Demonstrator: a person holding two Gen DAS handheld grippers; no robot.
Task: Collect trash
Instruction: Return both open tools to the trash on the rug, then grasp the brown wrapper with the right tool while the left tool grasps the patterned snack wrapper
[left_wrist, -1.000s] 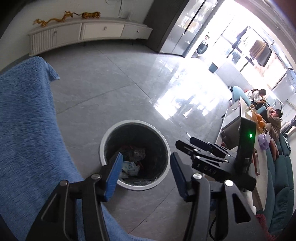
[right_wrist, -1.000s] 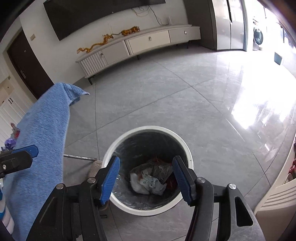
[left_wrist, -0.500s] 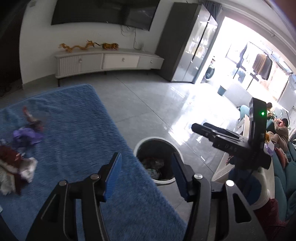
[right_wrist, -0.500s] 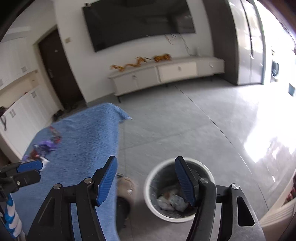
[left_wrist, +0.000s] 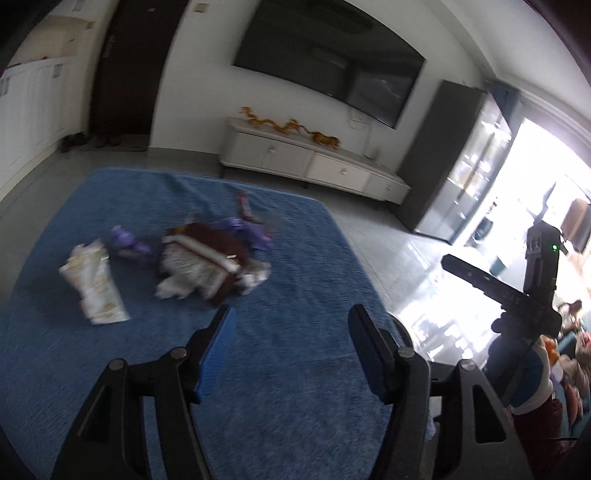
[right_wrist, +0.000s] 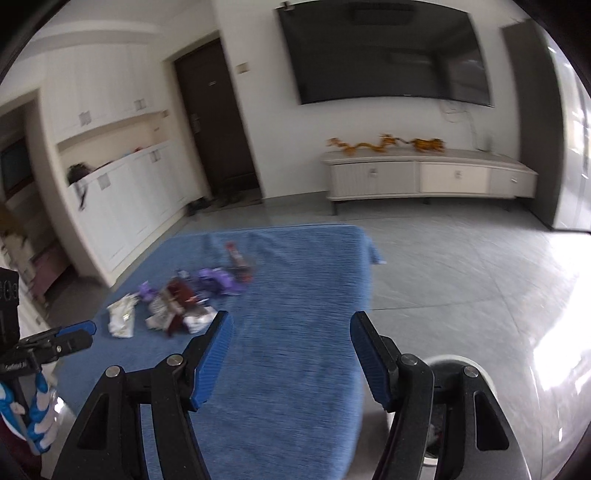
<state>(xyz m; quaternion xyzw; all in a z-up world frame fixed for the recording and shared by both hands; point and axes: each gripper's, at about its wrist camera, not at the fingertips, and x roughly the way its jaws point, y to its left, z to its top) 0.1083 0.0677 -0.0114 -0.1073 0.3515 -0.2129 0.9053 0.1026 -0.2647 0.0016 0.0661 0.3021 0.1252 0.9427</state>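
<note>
Two claws, both mine, hang empty over the blue-covered table (left_wrist: 295, 387): my left claw (left_wrist: 291, 354) has its jaws opening with nothing but blue cloth between them, and my right claw (right_wrist: 291, 354) stands open too, its blue pads apart and bare. I carry them spread like this, I judge, because the drop is done and the next piece needs a wide mouth. The trash lies bunched toward the far left of the cloth, well ahead of both claws: a pale crumpled wrapper (left_wrist: 94, 284) at the left, a dark red and silver wrapper (left_wrist: 207, 264) heaped beside it, purple scraps (left_wrist: 247, 230) just behind, and a thin red strip (right_wrist: 236, 256) at the back. They touch or overlap in the middle, so a clean single pick will likely mean starting at an edge, and the pale wrapper sits most apart. The white-rimmed bin (right_wrist: 465, 363) stands on the floor by the table's right edge, half hidden behind my right claw. A second ago both cameras looked straight down into that bin with rubbish in its black liner; since then both have swung up and leftward, the bin has slid out of the left view, and the pile, the television and the long white cabinet have come in.
</note>
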